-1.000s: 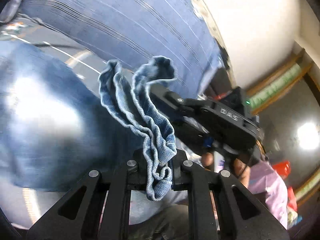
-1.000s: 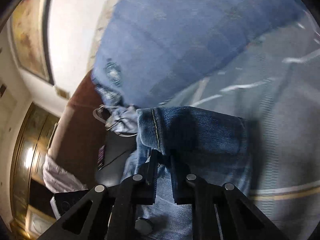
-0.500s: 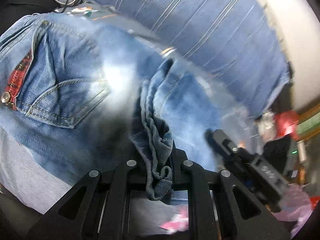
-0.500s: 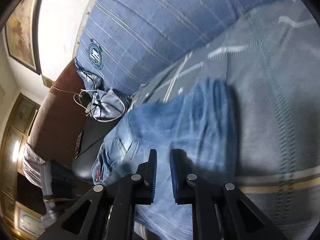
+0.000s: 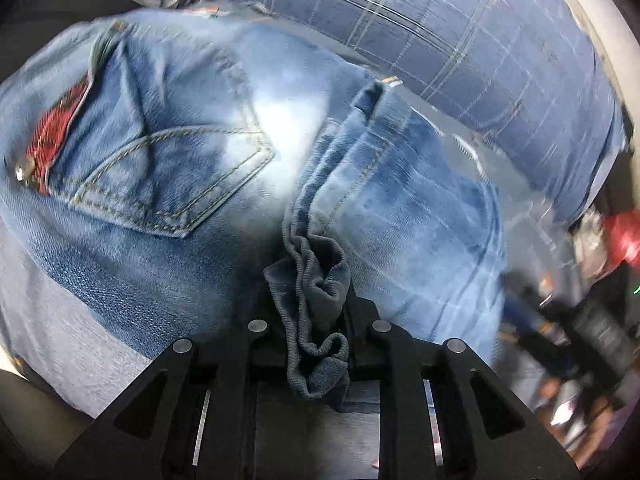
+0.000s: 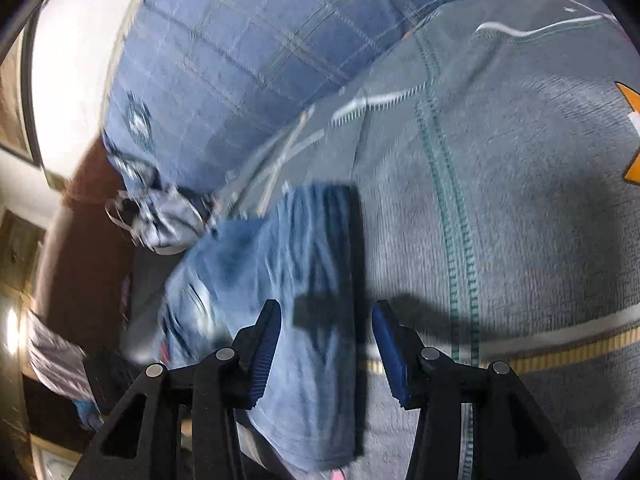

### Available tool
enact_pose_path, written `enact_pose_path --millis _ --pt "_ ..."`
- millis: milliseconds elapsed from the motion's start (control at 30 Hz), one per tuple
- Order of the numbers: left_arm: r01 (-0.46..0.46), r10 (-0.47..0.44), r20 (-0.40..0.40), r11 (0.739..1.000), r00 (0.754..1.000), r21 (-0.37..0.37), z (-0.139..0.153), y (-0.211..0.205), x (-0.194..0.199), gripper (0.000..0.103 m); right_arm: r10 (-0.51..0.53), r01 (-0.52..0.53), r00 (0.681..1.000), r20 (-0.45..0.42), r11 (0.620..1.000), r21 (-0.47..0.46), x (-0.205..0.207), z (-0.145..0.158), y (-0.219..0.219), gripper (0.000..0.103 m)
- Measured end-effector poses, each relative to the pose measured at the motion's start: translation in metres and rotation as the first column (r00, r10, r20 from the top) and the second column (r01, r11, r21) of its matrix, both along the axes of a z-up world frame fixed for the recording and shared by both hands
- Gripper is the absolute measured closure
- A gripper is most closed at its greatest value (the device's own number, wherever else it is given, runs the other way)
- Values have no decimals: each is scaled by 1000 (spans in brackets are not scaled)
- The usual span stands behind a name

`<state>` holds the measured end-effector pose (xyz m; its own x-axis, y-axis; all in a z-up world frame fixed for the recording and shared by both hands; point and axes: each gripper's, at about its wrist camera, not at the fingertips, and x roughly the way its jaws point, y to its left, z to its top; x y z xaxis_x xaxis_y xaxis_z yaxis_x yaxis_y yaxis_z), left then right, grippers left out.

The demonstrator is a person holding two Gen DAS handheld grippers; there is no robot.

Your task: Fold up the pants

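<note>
Blue jeans lie spread on a grey blanket, back pocket up, with red plaid lining at the waistband. My left gripper is low over them. Its jaws are opening, and a bunched hem still sits pinched between them. That leg runs folded back over the seat of the jeans. In the right wrist view the folded jeans lie flat and blurred. My right gripper hangs just above their fold. Its blue pads are opening wide, with nothing pressed between them.
A blue plaid cushion rises behind the jeans, also in the right wrist view as the cushion. A grey cloth bundle with a cord lies at the jeans' far end. A brown sofa arm is at the left.
Both grippers came down toward the jeans. The right gripper let go of the folded denim and spread its jaws. The left kept the hem and carried it over the seat.
</note>
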<state>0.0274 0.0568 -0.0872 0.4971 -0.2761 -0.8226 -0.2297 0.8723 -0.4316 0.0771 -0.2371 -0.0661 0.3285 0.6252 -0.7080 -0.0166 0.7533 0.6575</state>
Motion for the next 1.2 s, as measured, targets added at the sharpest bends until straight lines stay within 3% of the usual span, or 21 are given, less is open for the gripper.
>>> enact_pose_path --millis 67,167,200,300,367,500,633,700,767,833,900,1000,1200 --pt "-11 11 -8 999 1000 -40 -2 6 0 85 11 -11 1000 -7 1000 11 -1 -4 5 57" --pt "-15 14 -9 999 1000 -47 -2 8 0 85 46 -45 999 -15 997 57 -4 -5 14 68" --pt "-13 12 -7 999 1000 -42 -2 6 0 85 45 -45 999 -7 998 35 -6 -5 18 69" --pt "-5 5 2 1000 1000 -23 1 -6 1 85 30 -29 999 26 998 -52 -10 -1 26 87" --pt "5 -5 9 1000 1000 -12 3 -11 3 84 30 -27 997 65 998 -55 -12 8 24 94" --pt "67 -64 43 996 997 -60 7 -19 5 84 6 7 979 205 998 -61 -24 48 10 96" --pt "161 -147 104 978 984 -134 18 -39 7 82 -62 98 947 314 990 -101 -36 79 -12 97" --pt "194 -177 105 965 979 -177 18 -50 11 82 -132 214 917 377 960 -183 -42 89 -29 102" --pt "206 -195 80 967 977 -152 10 -62 14 82 -189 299 896 401 925 -233 -45 89 -49 102" --pt "220 -218 37 968 975 -118 -5 -74 20 83 -195 252 920 340 958 -134 -38 71 -60 102" --pt "227 -222 63 971 973 -80 -3 -75 13 83 -191 205 938 290 979 -19 -33 57 -62 102" --pt "228 -225 44 969 973 -96 -1 -65 12 82 -95 75 966 242 993 88 -27 46 -44 100" --pt "198 -195 52 977 979 -77 15 -51 10 82 124 -136 981 147 988 73 -24 15 18 94"
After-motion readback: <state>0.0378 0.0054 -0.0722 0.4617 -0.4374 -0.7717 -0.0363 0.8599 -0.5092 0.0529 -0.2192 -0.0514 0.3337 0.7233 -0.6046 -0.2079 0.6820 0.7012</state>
